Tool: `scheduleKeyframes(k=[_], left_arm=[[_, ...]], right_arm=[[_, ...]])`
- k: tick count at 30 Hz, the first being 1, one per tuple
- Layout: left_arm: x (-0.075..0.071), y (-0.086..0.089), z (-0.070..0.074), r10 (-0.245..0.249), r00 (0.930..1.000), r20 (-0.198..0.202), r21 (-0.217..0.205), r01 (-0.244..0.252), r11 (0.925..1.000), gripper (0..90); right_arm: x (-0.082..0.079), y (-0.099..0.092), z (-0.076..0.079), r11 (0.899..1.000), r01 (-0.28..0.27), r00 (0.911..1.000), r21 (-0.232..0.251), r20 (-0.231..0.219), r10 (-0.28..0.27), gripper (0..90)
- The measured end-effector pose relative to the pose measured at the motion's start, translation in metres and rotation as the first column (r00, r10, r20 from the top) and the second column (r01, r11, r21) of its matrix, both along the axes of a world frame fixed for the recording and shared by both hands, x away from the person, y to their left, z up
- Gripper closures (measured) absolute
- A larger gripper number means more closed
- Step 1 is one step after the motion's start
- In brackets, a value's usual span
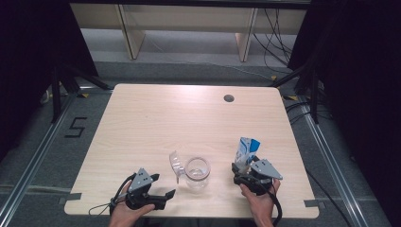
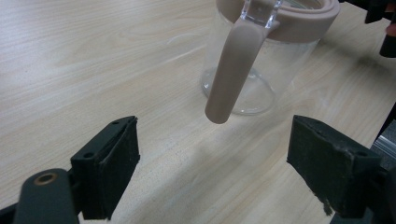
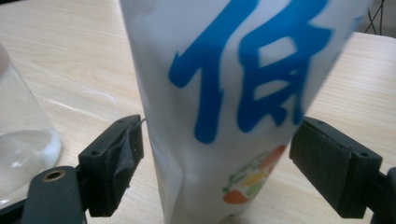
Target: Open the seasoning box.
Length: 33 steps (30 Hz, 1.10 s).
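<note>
On the tabletop (image 1: 142,123) a clear jar (image 1: 197,172) stands near the front edge, its lid (image 1: 176,164) swung open beside it. Just right of it, a white and blue pouch (image 1: 246,152) stands upright between the released jaws of the right tool (image 1: 240,176); the pads are not pressed on it. It should be gripped squarely across the middle, firmly enough not to slip. The left tool (image 1: 166,195), also released and empty, is best closed on the jar to steady it.

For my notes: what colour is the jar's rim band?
Pale pinkish beige rim band, clearest in the left gripper view.
</note>
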State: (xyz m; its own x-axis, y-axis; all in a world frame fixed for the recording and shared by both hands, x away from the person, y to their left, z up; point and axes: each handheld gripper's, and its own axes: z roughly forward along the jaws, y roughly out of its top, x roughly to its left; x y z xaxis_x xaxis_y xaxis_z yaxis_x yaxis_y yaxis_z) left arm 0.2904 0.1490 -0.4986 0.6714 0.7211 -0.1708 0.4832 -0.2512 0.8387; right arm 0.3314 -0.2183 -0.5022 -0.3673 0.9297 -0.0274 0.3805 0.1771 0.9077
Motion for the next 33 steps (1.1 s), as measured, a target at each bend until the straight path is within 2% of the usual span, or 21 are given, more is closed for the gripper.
scheduleKeyframes(k=[1,2,3,4,5,6,7,14,16,20,21,22,24,26,27,29,30,31,32,33], left_arm=[[0.000,0.000,0.000,-0.006,1.0000,-0.001,-0.001,0.006,1.0000,16.0],[0.000,0.000,0.000,-0.004,1.0000,-0.001,-0.002,0.004,1.0000,16.0],[0.000,0.000,0.000,-0.004,1.0000,0.001,-0.009,0.004,0.9999,16.0],[0.001,0.000,0.000,-0.007,1.0000,0.005,-0.006,0.007,1.0000,16.0],[0.000,0.000,0.000,-0.008,1.0000,0.005,-0.005,0.008,1.0000,16.0],[0.000,0.000,0.000,-0.003,1.0000,0.000,-0.002,0.003,1.0000,16.0],[0.000,0.001,0.000,-0.003,1.0000,0.000,-0.003,0.003,1.0000,16.0],[0.000,0.000,0.000,-0.002,1.0000,0.001,-0.001,0.002,1.0000,16.1],[0.000,0.000,0.000,-0.004,1.0000,0.002,-0.007,0.004,1.0000,16.1],[0.001,0.001,0.000,0.003,1.0000,0.002,-0.004,-0.003,1.0000,16.2],[0.001,0.001,0.000,0.002,1.0000,0.003,-0.006,-0.002,1.0000,16.2],[0.001,0.001,0.000,-0.001,1.0000,0.002,0.001,0.001,1.0000,16.3],[0.000,0.000,-0.001,-0.001,1.0000,0.002,-0.002,0.001,1.0000,16.4],[0.000,0.000,0.000,-0.002,0.9999,0.010,0.005,0.002,1.0000,16.4],[0.000,0.000,0.000,0.002,1.0000,0.007,-0.001,-0.002,1.0000,16.4],[0.001,0.000,-0.001,-0.004,1.0000,-0.002,0.003,0.004,1.0000,16.5],[0.001,0.001,-0.001,-0.003,1.0000,-0.002,0.006,0.003,1.0000,16.5],[0.001,0.001,-0.001,-0.002,1.0000,-0.002,0.002,0.002,1.0000,16.4],[0.001,0.001,0.000,-0.003,1.0000,0.002,0.002,0.003,1.0000,16.5],[0.001,0.000,-0.001,0.000,1.0000,0.002,-0.004,0.000,1.0000,16.4]], right_arm=[[0.002,0.002,-0.001,1.000,-0.004,1.0000,0.008,-0.001,0.004,18.4],[0.004,0.003,-0.003,1.000,-0.005,0.9999,-0.015,0.010,0.005,18.9],[0.005,0.004,-0.003,1.000,-0.002,1.0000,-0.008,-0.002,0.002,19.8],[0.006,0.004,-0.004,1.000,0.007,1.0000,-0.027,0.005,-0.007,21.0],[0.005,0.008,-0.005,1.000,0.031,0.9995,0.002,-0.006,-0.031,22.4],[0.006,0.007,-0.006,0.999,0.032,0.9995,0.003,-0.004,-0.032,24.4],[0.007,0.005,-0.005,1.000,0.026,0.9997,-0.010,0.001,-0.026,27.2],[0.008,0.002,-0.004,1.000,-0.003,1.0000,-0.019,0.000,0.003,29.0],[0.010,-0.002,-0.004,0.998,-0.043,0.9990,-0.039,0.006,0.043,29.2],[0.014,-0.009,-0.003,0.993,-0.116,0.9933,-0.025,-0.009,0.115,29.3],[0.016,-0.012,-0.003,0.990,-0.141,0.9900,-0.030,-0.008,0.141,29.3],[0.017,-0.014,-0.003,0.987,-0.162,0.9868,-0.014,-0.006,0.162,29.3],[0.022,-0.020,-0.003,0.976,-0.215,0.9766,-0.028,0.001,0.215,29.4],[0.024,-0.023,-0.003,0.968,-0.250,0.9682,-0.014,-0.011,0.250,29.4],[0.026,-0.025,-0.003,0.962,-0.274,0.9618,-0.023,0.000,0.274,29.4],[0.028,-0.028,-0.002,0.953,-0.303,0.9530,-0.026,-0.013,0.303,29.4],[0.031,-0.030,-0.002,0.943,-0.331,0.9435,-0.038,0.003,0.331,29.4],[0.033,-0.032,-0.003,0.937,-0.346,0.9376,-0.041,0.018,0.347,29.4],[0.033,-0.032,-0.003,0.934,-0.357,0.9343,-0.022,-0.004,0.357,29.4],[0.036,-0.035,-0.003,0.925,-0.377,0.9255,-0.047,0.022,0.378,29.5]])
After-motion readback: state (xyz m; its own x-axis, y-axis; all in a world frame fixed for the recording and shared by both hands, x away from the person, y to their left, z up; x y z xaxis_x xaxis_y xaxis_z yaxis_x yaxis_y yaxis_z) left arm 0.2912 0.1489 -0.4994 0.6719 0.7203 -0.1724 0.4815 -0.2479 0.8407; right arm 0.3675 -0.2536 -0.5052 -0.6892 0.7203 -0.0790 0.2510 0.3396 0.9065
